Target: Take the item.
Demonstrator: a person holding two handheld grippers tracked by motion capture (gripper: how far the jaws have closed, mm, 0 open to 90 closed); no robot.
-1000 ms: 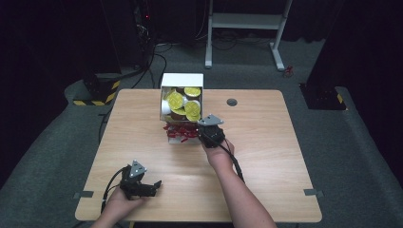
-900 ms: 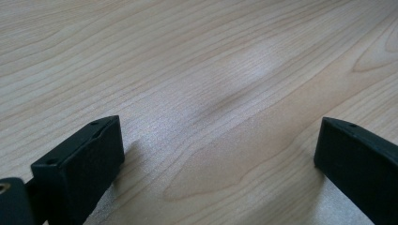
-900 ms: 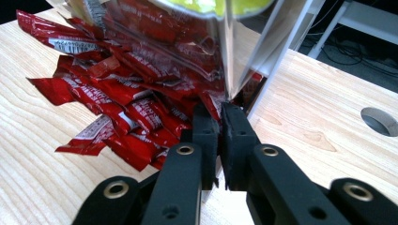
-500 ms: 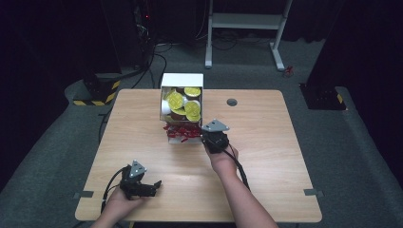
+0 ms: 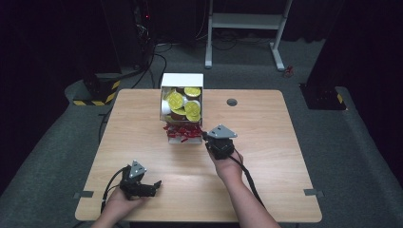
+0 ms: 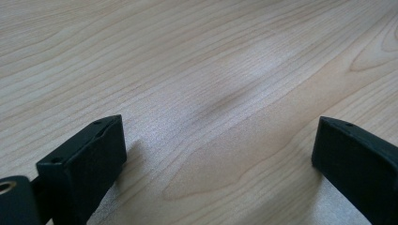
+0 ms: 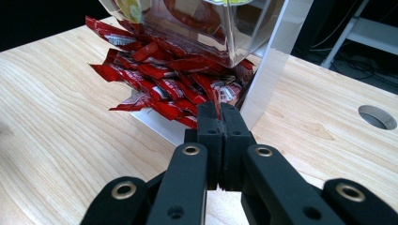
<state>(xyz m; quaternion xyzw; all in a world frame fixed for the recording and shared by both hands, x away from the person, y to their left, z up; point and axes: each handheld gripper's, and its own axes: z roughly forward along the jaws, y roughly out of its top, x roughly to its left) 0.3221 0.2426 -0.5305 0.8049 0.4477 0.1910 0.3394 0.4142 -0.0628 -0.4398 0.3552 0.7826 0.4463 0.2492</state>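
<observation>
Red sachets [image 7: 159, 77] heaped in dispenser [image 5: 183, 80]'s tray, right claw [image 7: 218, 112] apparently pinching one; left claw [image 6: 220, 154] spread

A light wooden table [image 5: 266, 142] carries a white dispenser box [image 5: 182, 80] with red packets [image 5: 183, 133] spilling from it.

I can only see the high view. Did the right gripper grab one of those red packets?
Observer: Yes. The right gripper has its jaws pinched shut on a red packet at the edge of the pile.
Operator: What's on top of the pile?
Observer: A clear bin sits right above the packets.
Operator: And the left gripper?
Observer: The left gripper is open, with just bare wooden table between its jaws.
</observation>
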